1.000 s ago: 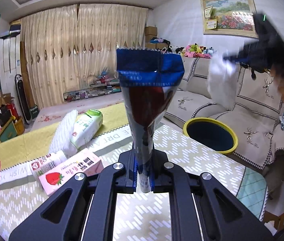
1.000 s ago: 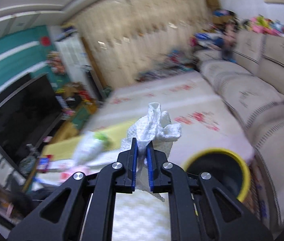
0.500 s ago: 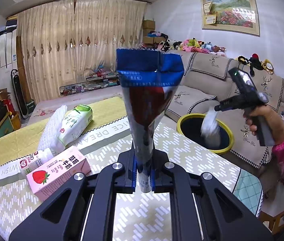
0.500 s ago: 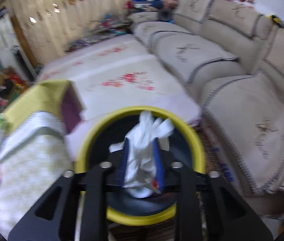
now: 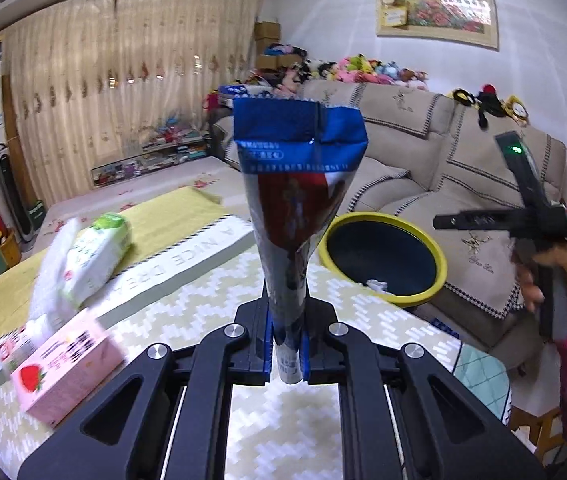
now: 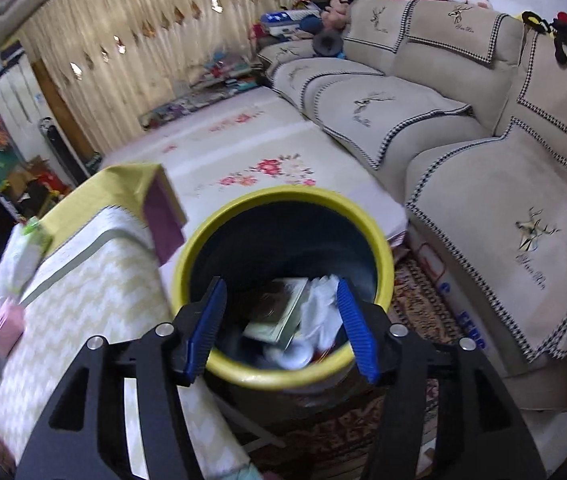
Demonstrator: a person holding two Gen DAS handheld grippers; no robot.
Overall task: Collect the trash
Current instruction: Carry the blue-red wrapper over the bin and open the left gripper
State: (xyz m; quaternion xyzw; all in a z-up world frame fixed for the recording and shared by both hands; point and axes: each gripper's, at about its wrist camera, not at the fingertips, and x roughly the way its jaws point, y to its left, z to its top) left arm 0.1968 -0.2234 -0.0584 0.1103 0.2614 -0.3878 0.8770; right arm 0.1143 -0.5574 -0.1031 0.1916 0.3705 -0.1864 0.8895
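Left claw (image 5: 286,354) clamped on upright blue foil snack wrapper (image 5: 297,216), right claw (image 6: 281,334) opening, nothing gripped, above yellow-rimmed dark bin (image 6: 219,364), crumpled white tissue (image 6: 321,314) inside.

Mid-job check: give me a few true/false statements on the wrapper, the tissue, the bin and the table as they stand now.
1. The left gripper is clamped on a blue snack wrapper. True.
2. The right gripper grips the white tissue. False: its jaws are opening and the tissue lies in the bin.
3. The yellow-rimmed bin is empty. False: it holds the tissue and a flat carton.
4. A pink strawberry milk carton lies on the table. True.
5. The bin stands on the sofa. False: it stands between table and sofa.
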